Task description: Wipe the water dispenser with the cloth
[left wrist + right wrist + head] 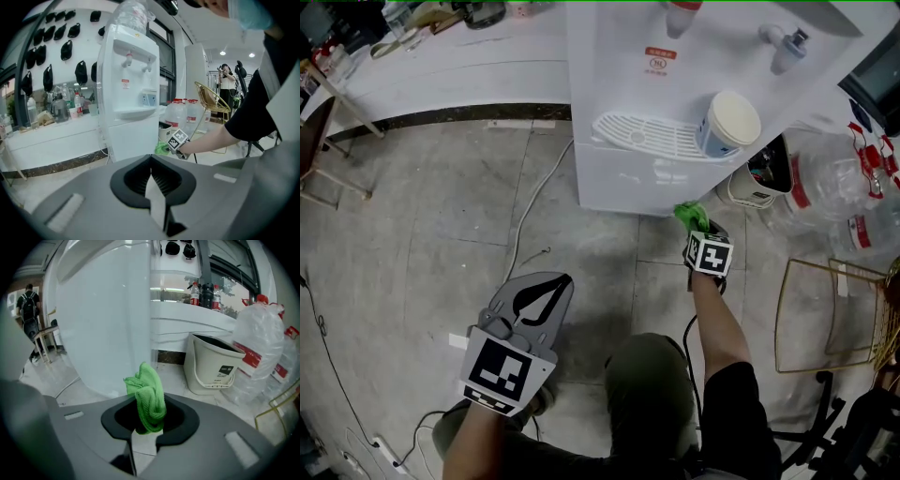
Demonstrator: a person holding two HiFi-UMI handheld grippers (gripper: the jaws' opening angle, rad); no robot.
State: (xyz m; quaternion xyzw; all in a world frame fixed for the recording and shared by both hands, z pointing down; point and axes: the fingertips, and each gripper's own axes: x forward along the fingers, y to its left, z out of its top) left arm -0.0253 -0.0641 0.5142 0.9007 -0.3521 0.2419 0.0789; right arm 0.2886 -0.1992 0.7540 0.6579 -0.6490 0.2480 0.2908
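Note:
The white water dispenser (675,103) stands on the floor ahead, with a drip tray (647,136) and a paper cup (729,122) on it. My right gripper (698,230) is shut on a bunched green cloth (147,397), held low at the dispenser's front bottom corner (108,333). The cloth (692,217) sits just off the white panel. My left gripper (546,291) hangs back over the floor, shut with nothing in it. In the left gripper view the dispenser (129,89) and the right gripper's marker cube (178,138) show ahead.
A white bucket (213,364) and large clear water bottles (265,348) stand right of the dispenser. A gold wire chair (830,314) is at the right. A white counter (441,66) runs along the back left, and a cable (534,202) trails over the floor.

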